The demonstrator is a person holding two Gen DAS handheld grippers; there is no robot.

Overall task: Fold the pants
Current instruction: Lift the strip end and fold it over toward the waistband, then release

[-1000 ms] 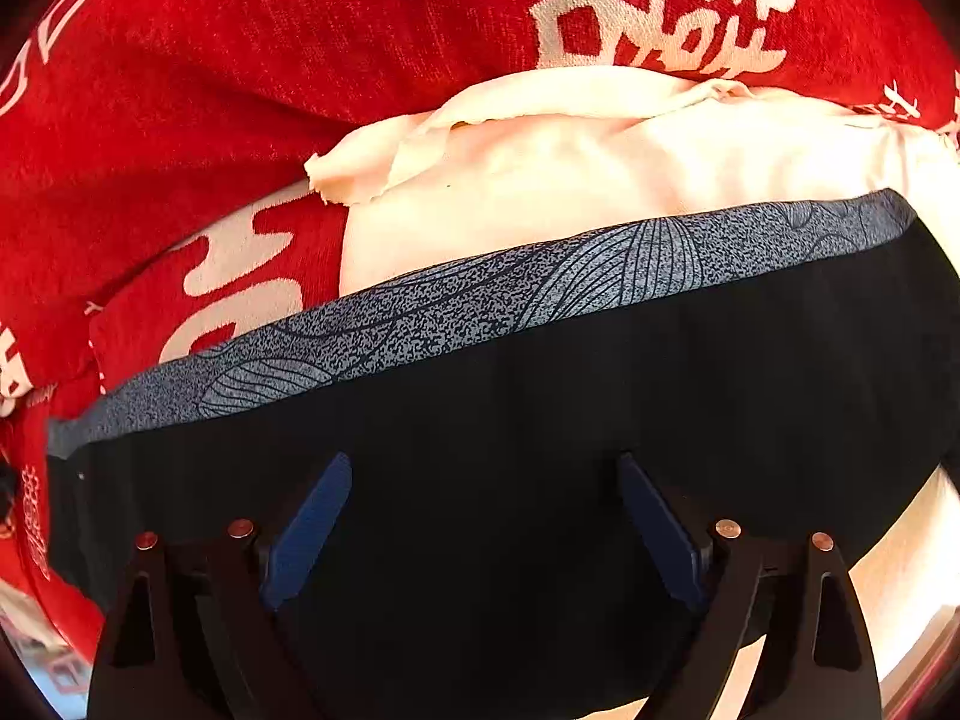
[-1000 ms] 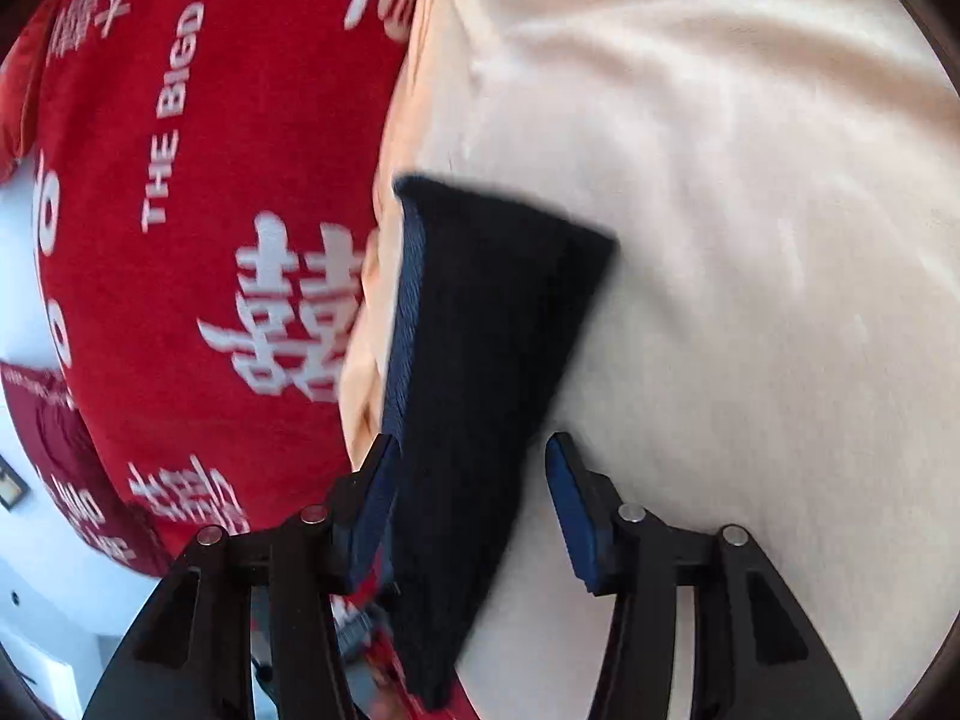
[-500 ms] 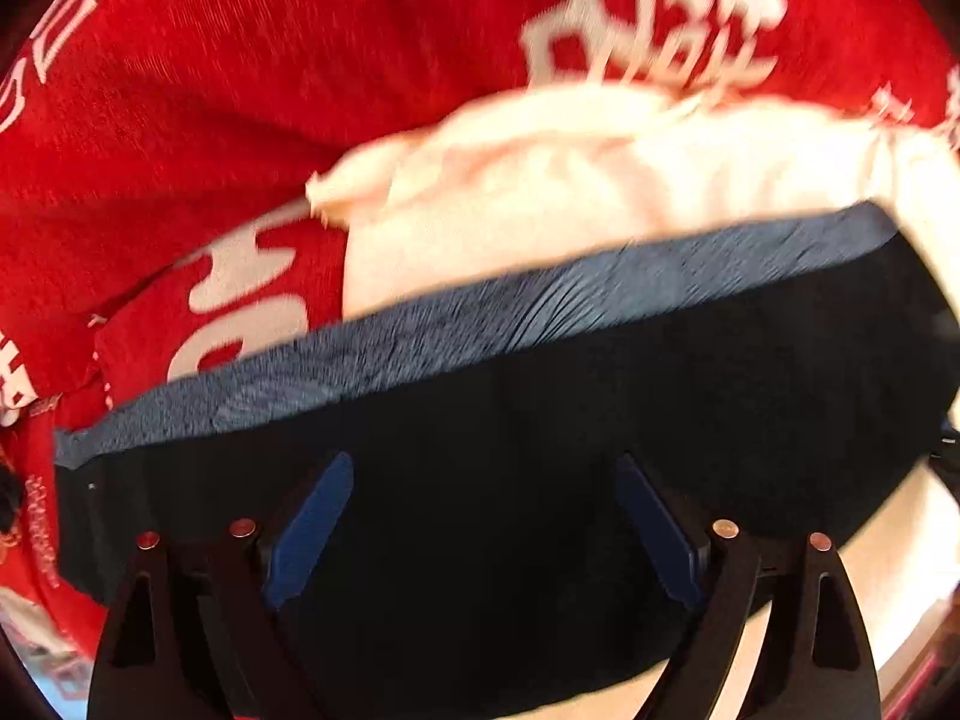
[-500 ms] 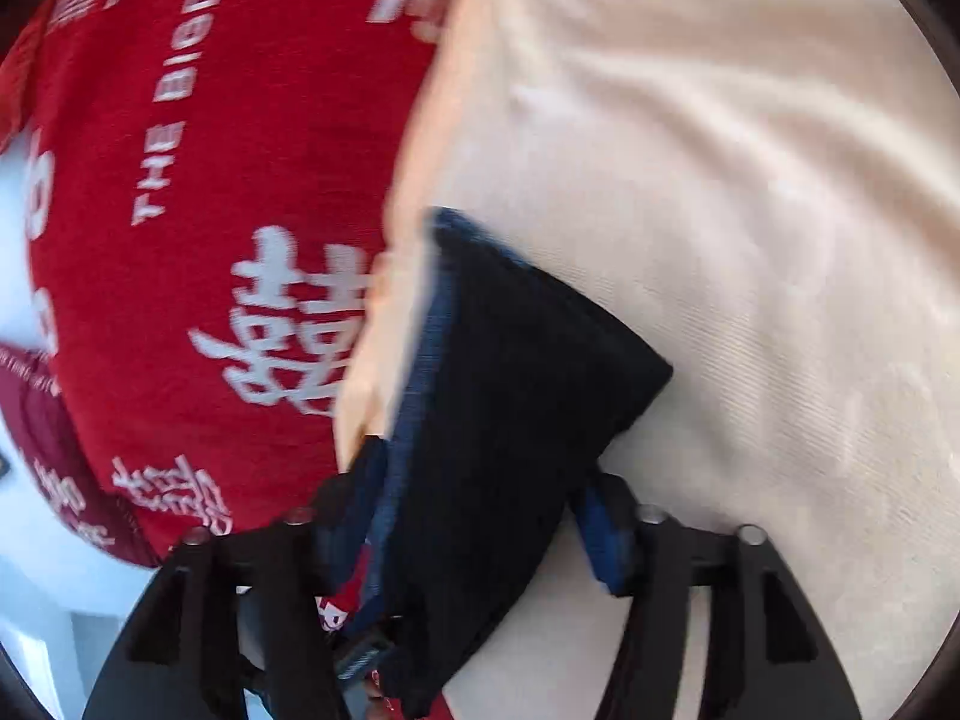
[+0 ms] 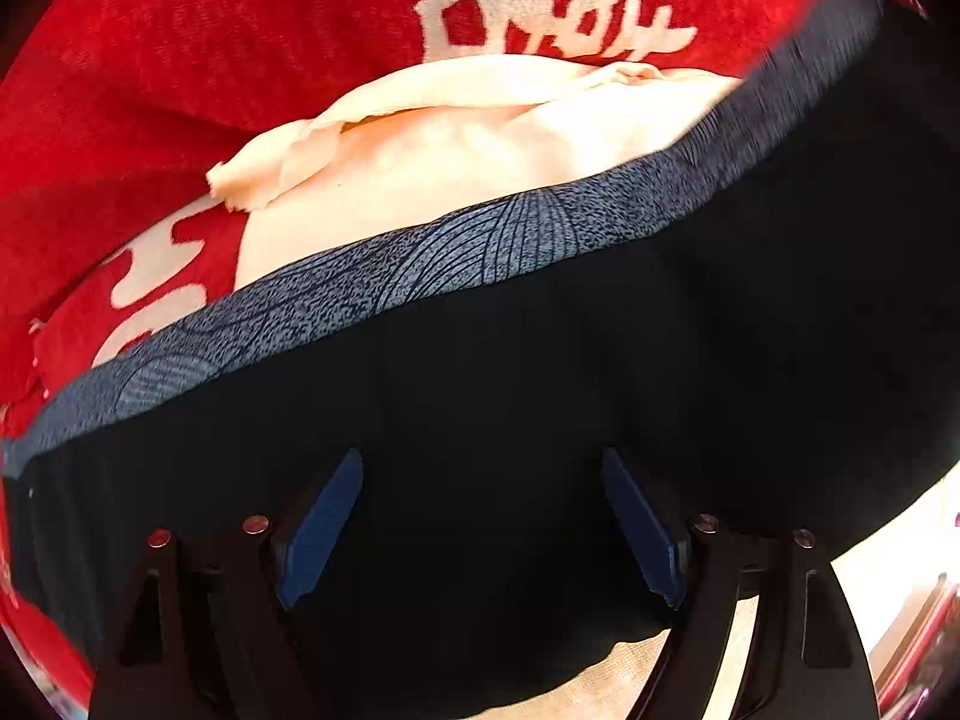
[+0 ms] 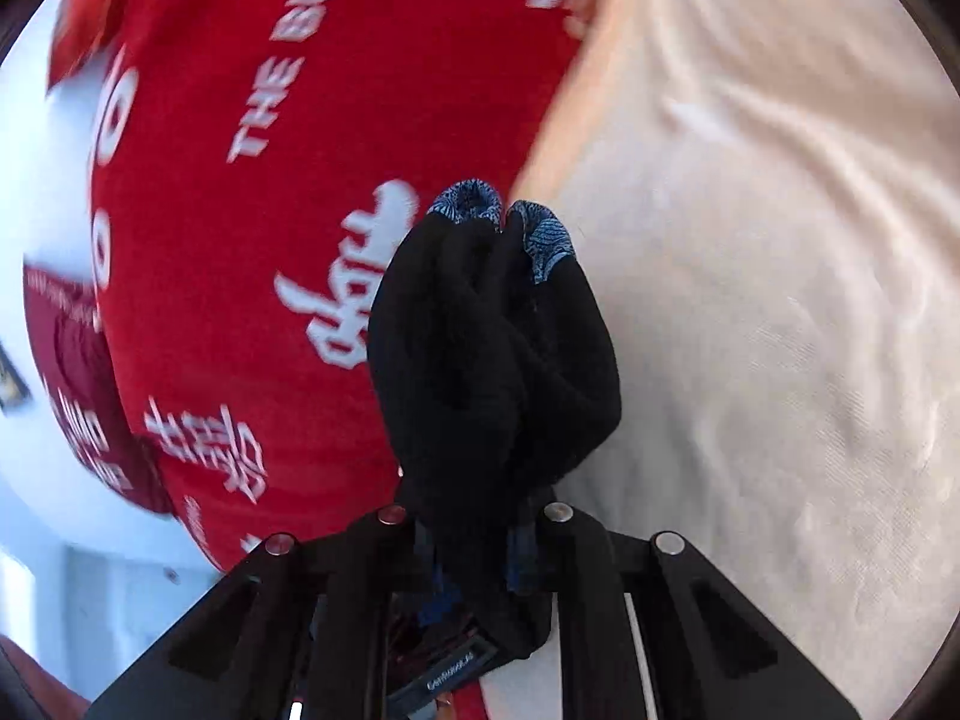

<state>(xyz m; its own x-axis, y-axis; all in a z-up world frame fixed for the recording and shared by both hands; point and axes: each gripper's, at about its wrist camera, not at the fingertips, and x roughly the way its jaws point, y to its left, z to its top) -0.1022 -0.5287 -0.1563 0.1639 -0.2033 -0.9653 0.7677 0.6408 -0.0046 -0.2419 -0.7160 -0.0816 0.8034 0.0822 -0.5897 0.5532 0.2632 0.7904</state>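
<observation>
The black pants (image 5: 540, 396) with a blue patterned waistband (image 5: 456, 252) lie across a cream cloth (image 5: 468, 162) in the left wrist view. My left gripper (image 5: 483, 522) is open, its blue pads over the black fabric. The waistband's right end rises toward the upper right. In the right wrist view my right gripper (image 6: 474, 531) is shut on a bunched corner of the pants (image 6: 492, 354), with patterned waistband tips (image 6: 498, 216) sticking out beyond the fingers.
A red blanket with white lettering (image 5: 210, 60) lies beyond the cream cloth and fills the left of the right wrist view (image 6: 252, 240). The cream cloth (image 6: 780, 300) spreads right of the right gripper. A pale floor or wall (image 6: 36, 180) shows at far left.
My right gripper has closed on the pants' corner, bunching the fabric, and lifted it. In the left wrist view the waistband's right end has risen. The left gripper stays open.
</observation>
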